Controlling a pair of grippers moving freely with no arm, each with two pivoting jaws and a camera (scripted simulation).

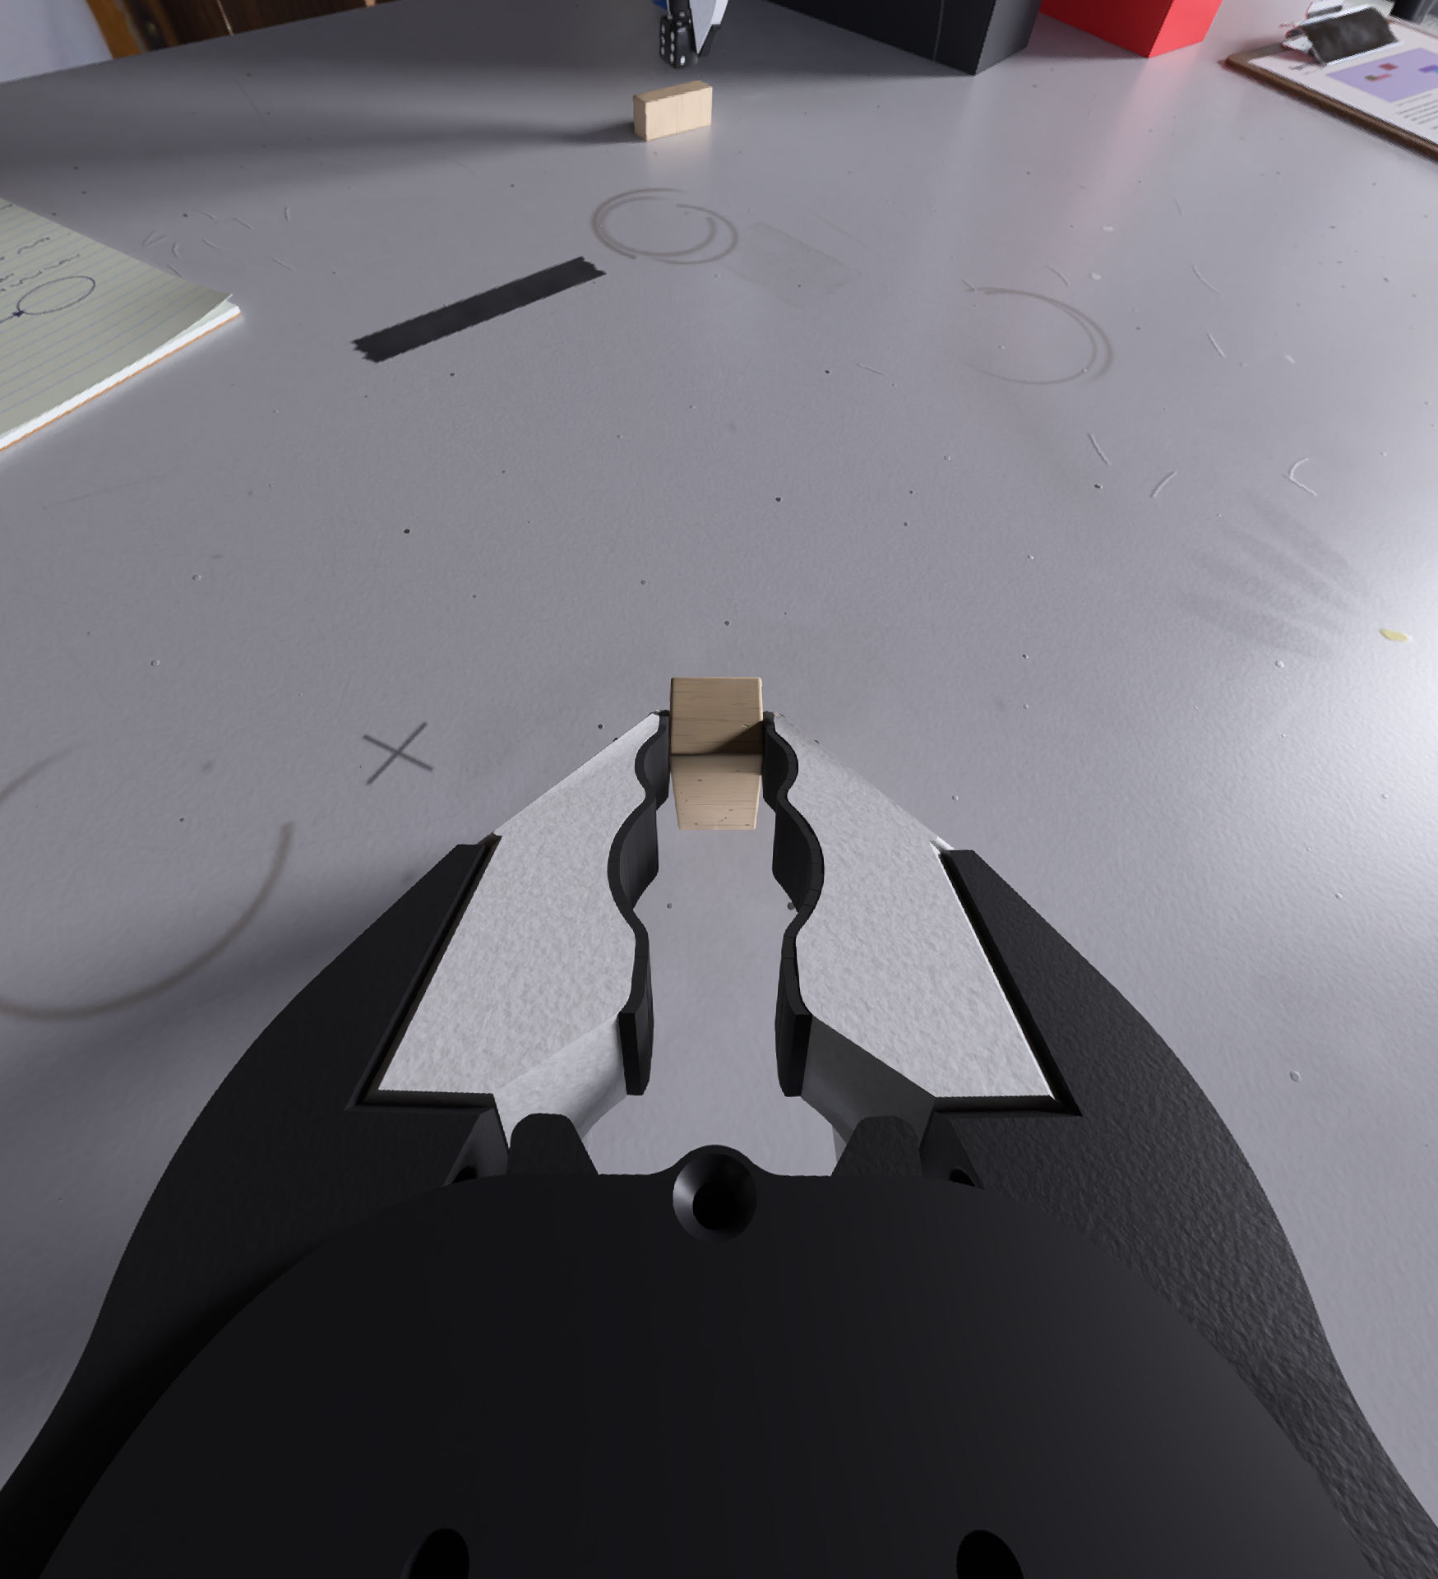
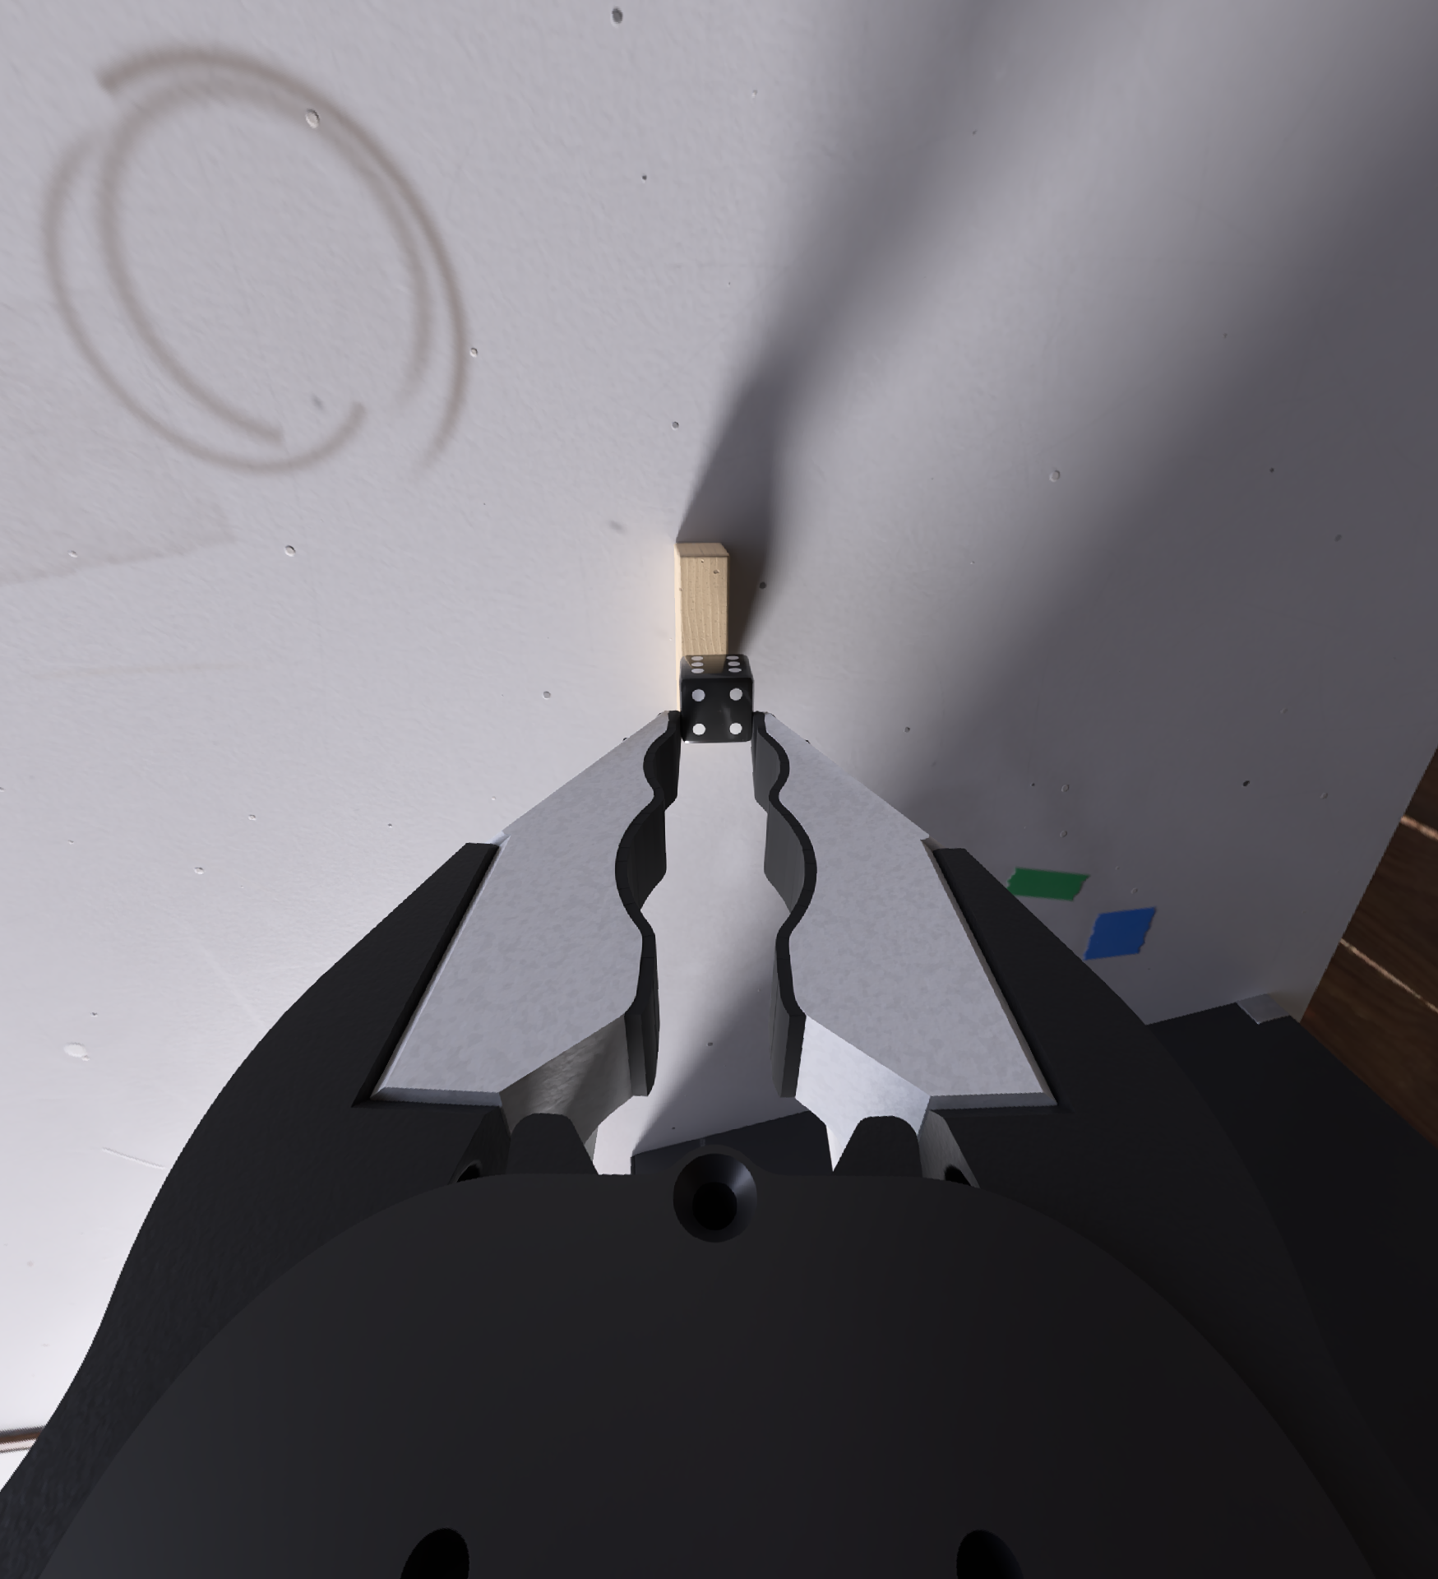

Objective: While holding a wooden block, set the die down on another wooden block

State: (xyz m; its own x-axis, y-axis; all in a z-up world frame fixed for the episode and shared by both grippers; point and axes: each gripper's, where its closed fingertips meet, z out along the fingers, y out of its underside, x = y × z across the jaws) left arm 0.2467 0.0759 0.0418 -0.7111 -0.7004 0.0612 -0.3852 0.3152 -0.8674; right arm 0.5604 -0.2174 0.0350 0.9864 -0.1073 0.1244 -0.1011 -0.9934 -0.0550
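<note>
My left gripper [image 1: 716,735] is shut on a small pale wooden block [image 1: 716,752], held above the grey table [image 1: 869,513]. A second wooden block [image 1: 672,109] lies far ahead on the table; above it a black die [image 1: 676,38] with white pips hangs in the other gripper's fingers. In the right wrist view my right gripper [image 2: 716,722] is shut on the black die [image 2: 716,699], pointing down, just above the near end of the lying block [image 2: 702,602].
A lined notepad [image 1: 40,316] lies at the left, a strip of black tape [image 1: 480,309] in the middle, a clipboard with paper [image 1: 1407,94] at the far right. A black box [image 1: 937,30] and a red box [image 1: 1125,21] stand at the back. Green [image 2: 1048,884] and blue tape [image 2: 1121,933] lie near the table edge.
</note>
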